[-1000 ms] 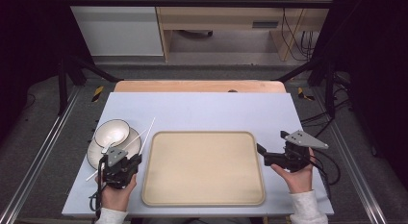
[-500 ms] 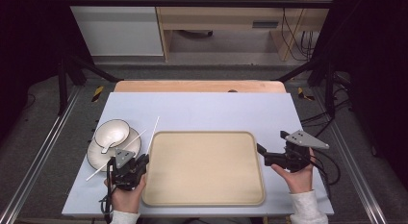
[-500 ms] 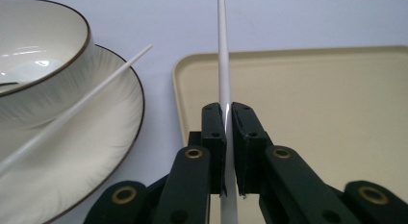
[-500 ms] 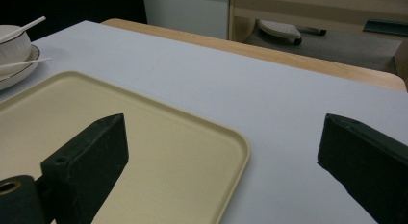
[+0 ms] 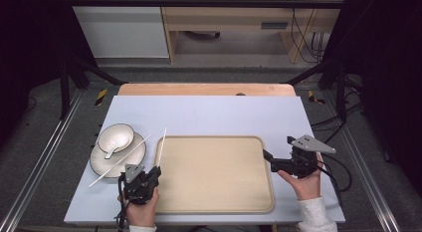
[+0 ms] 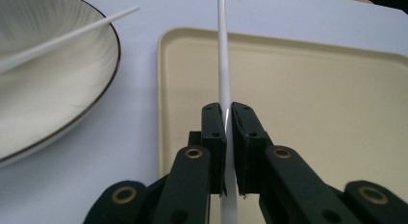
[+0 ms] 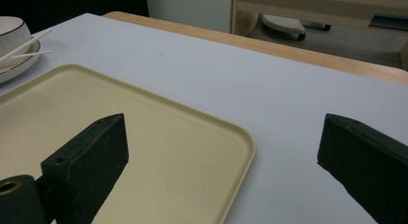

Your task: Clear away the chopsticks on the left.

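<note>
**Chopstick clamped in the left tongs at the tray's edge**

Chopstick, white and thin, runs straight up between the two black jaws of the left tongs, which are closed on it near its lower end. In the left gripper view the stick passes through the narrow slot between the jaws, comes out below them, and reaches forward over the left rim of the tray. From the high view the same chopstick points away from the person, lying just along the tray's left edge, with the left tongs at its near end and the person's left hand behind them.

A second chopstick lies slanted across the plate, one end past the plate's near rim on the bench. A bowl with a spoon in it sits on that plate, to the left of the tray.

The right tongs stand wide open with nothing between their jaws, over the tray's right rim and the bare bench beside it. In the high view the right tongs point left toward the tray, well apart from both chopsticks.

No brand, label or readable writing shows on any of these things.
</note>
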`<state>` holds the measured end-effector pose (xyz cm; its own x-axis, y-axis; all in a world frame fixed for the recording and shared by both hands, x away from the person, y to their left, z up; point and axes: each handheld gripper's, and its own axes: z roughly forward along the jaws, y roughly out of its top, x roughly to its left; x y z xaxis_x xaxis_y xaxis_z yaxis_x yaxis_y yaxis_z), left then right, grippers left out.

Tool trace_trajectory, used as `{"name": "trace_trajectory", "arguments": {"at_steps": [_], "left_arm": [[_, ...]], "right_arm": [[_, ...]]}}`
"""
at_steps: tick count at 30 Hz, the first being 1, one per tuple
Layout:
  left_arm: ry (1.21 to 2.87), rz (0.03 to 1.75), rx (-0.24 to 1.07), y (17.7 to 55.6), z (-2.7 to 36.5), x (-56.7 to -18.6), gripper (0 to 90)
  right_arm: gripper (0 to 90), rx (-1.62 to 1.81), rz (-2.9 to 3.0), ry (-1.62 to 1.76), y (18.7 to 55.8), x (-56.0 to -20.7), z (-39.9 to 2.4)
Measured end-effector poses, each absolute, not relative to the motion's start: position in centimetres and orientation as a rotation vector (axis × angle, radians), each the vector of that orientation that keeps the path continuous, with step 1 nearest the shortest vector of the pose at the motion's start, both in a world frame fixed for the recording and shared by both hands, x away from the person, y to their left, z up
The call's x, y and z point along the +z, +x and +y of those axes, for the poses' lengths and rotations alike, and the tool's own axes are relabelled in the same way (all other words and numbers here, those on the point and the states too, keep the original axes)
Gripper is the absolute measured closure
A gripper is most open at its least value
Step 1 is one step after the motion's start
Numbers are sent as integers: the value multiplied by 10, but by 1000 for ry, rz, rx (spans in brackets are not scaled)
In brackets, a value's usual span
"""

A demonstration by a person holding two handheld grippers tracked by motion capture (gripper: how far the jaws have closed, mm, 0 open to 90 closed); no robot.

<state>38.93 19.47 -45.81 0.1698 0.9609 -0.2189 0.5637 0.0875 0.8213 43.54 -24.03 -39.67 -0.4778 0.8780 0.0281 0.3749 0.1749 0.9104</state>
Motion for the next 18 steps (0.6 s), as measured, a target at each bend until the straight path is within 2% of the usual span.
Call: {"name": "trace_trajectory", "arguments": {"at_steps": [18], "left_arm": [[1631, 1576, 567, 395, 186, -480, 846]], "right_arm": [[41, 1257, 1960, 1175, 438, -401, -236]]}}
